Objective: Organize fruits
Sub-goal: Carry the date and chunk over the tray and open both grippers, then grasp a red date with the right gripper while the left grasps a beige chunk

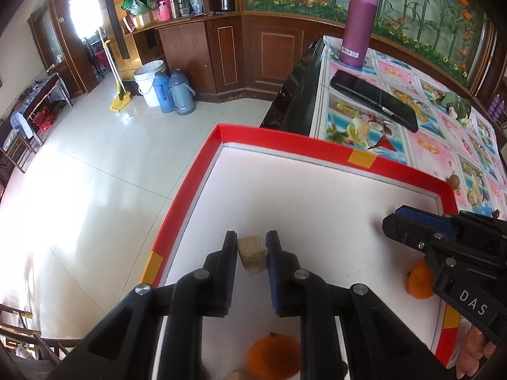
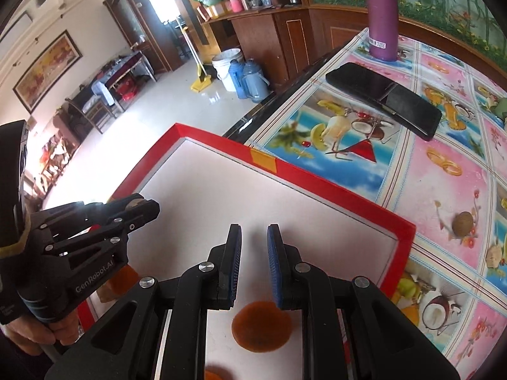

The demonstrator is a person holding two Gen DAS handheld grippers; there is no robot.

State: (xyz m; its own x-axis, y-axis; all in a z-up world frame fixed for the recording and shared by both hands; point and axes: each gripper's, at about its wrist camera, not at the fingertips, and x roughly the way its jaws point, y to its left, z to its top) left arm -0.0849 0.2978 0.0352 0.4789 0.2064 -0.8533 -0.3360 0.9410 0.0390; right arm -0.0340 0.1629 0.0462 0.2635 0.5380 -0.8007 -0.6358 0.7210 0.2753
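My left gripper (image 1: 252, 247) is shut on a small tan chunk of fruit (image 1: 252, 255), held above the white tray with a red rim (image 1: 177, 221). An orange (image 1: 274, 357) lies on the tray below it. Another orange (image 1: 420, 280) lies at the tray's right side, partly hidden by my right gripper (image 1: 393, 221). In the right wrist view my right gripper (image 2: 254, 237) is open and empty above the tray (image 2: 317, 174), with a flat orange-brown fruit slice (image 2: 261, 326) under it. The left gripper (image 2: 142, 209) shows at the left. A small brown round fruit (image 2: 462, 221) lies on the tablecloth.
The tray sits at the corner of a table with a fruit-patterned cloth (image 2: 427, 164). A black phone (image 2: 383, 98) and a purple bottle (image 2: 380, 15) stand beyond the tray. The floor (image 1: 104, 174) drops off to the left.
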